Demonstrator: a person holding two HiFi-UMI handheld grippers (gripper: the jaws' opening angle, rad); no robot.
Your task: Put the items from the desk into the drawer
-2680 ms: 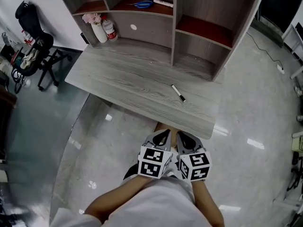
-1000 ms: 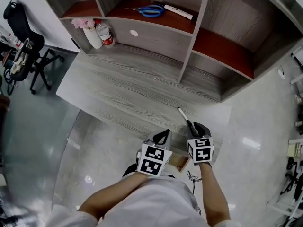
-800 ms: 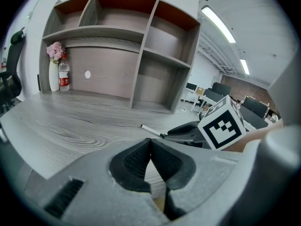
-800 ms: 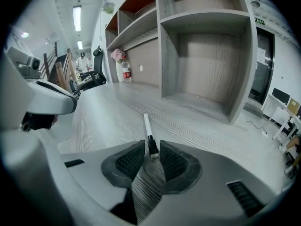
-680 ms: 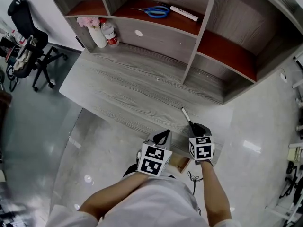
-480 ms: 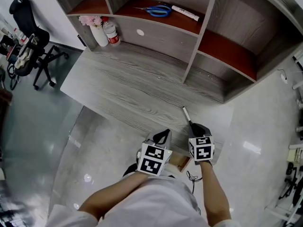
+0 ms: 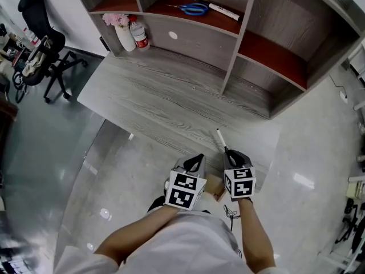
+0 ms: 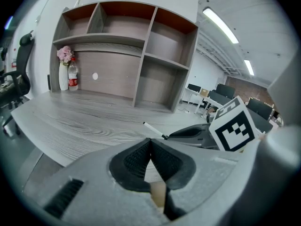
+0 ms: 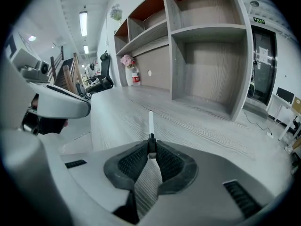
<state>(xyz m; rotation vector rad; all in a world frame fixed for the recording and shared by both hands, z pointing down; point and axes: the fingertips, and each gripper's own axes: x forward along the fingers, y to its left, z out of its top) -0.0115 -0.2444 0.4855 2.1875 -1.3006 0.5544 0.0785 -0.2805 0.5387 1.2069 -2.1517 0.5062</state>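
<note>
A white marker pen (image 7: 220, 140) with a black end lies over the front right of the grey wooden desk (image 7: 159, 101). My right gripper (image 7: 230, 153) is shut on its black end; in the right gripper view the white barrel (image 9: 151, 124) sticks out ahead of the jaw tips of that gripper (image 9: 151, 149). My left gripper (image 7: 197, 158) is at the desk's front edge, shut with nothing in it (image 8: 150, 140). In the left gripper view the pen (image 8: 154, 130) and the right gripper (image 8: 188, 132) show just ahead. A tan drawer part (image 7: 214, 188) shows below the desk edge between the grippers.
The shelf unit behind the desk holds blue scissors (image 7: 193, 8) and a white pen (image 7: 223, 11). A vase of pink flowers (image 7: 121, 33) and a bottle (image 7: 140, 36) stand at the desk's back left. A black office chair (image 7: 43, 50) is on the floor at left.
The pen first lay free while both grippers hung together below the desk edge. The right gripper has since reached it and shut on its end; over the last second it drew slightly back.
</note>
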